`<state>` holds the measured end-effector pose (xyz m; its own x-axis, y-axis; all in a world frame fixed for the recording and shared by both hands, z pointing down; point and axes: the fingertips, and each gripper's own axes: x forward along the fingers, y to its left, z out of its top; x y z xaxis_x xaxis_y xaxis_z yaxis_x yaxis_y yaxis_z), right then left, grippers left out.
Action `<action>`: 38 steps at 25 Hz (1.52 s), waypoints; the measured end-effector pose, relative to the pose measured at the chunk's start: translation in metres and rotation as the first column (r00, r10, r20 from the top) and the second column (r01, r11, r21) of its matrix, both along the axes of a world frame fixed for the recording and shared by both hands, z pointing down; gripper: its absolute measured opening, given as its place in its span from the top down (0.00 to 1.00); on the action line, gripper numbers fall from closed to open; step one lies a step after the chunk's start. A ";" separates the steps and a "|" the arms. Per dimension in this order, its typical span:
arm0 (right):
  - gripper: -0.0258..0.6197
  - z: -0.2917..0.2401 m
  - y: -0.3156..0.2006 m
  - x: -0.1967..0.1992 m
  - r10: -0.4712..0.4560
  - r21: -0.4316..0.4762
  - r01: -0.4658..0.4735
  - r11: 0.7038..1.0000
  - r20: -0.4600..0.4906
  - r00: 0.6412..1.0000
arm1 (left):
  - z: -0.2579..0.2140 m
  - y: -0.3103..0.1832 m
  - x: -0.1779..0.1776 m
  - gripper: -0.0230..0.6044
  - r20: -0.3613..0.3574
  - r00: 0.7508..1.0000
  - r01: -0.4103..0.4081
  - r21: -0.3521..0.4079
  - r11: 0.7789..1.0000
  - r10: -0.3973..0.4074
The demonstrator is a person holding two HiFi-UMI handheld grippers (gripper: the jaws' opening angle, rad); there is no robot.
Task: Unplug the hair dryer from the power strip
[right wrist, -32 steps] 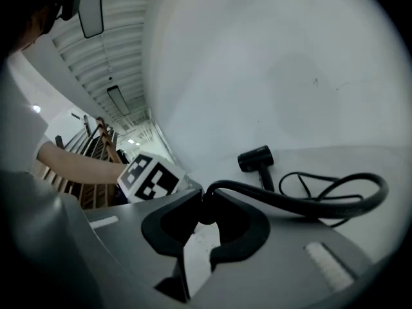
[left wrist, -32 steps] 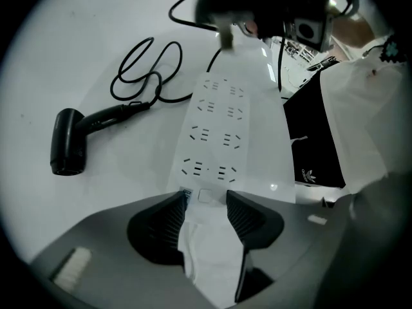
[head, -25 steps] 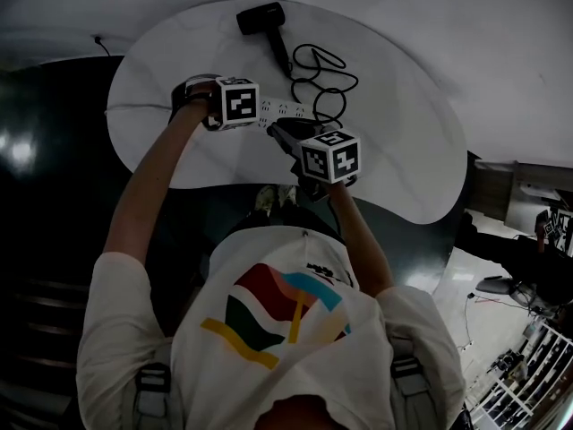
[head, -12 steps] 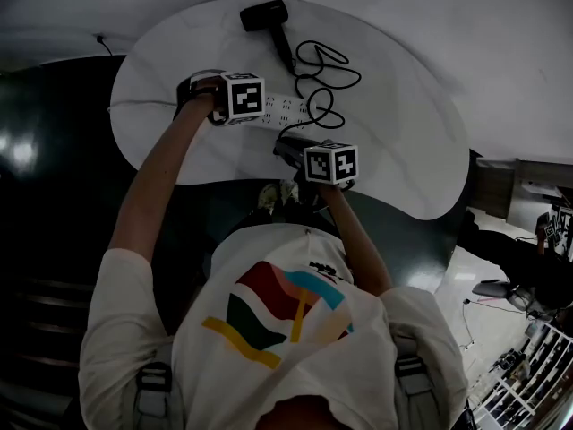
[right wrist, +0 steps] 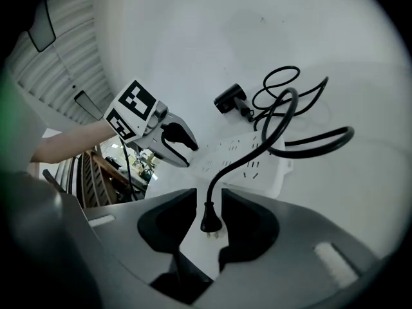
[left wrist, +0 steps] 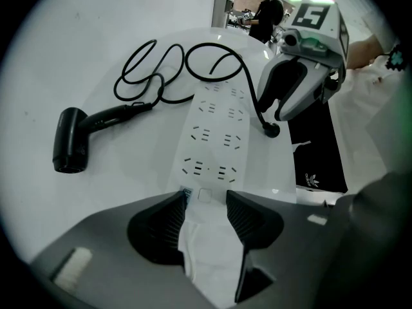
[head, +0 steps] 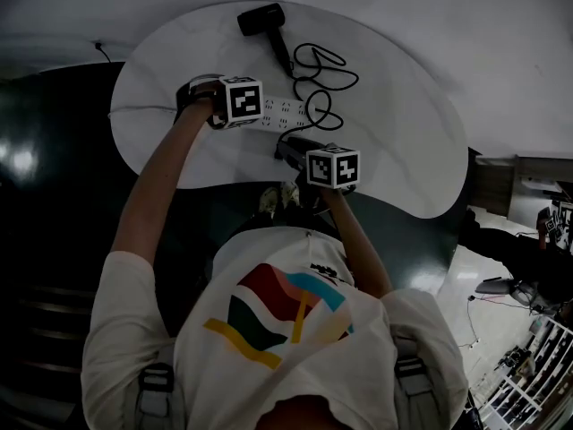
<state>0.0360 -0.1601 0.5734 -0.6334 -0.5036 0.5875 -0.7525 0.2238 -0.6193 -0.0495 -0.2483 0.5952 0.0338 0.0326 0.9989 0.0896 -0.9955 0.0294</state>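
Fingers (left wrist: 161,227) of the left gripper (left wrist: 206,201) clamp the near end of a long white plastic power strip (left wrist: 215,124) lying flat on the white rounded tabletop (left wrist: 96,56). The right gripper (right wrist: 207,205) sits just off the power strip's long edge, its fingers (right wrist: 248,227) opening with the small black plug (right wrist: 209,223) between them. The plug's metal prongs are bare and clear of every socket. The plug's black rubber cord (right wrist: 257,150) arches over the power strip and coils in loops past its far end. The black plastic hair dryer (left wrist: 72,148) lies on its side beside the power strip, apart from it.
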 end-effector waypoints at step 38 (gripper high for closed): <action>0.94 -0.278 -0.075 0.034 0.223 0.700 -0.015 0.714 -0.208 0.952 | -0.296 -0.006 -0.015 0.96 -0.972 -0.065 0.874 -0.164 0.458 -0.224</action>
<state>0.0702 -0.2347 0.2950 -0.4169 -0.8908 0.1806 -0.9086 0.4028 -0.1103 -0.0645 -0.2544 0.2993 0.5082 -0.8517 0.1278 -0.8612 -0.5017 0.0809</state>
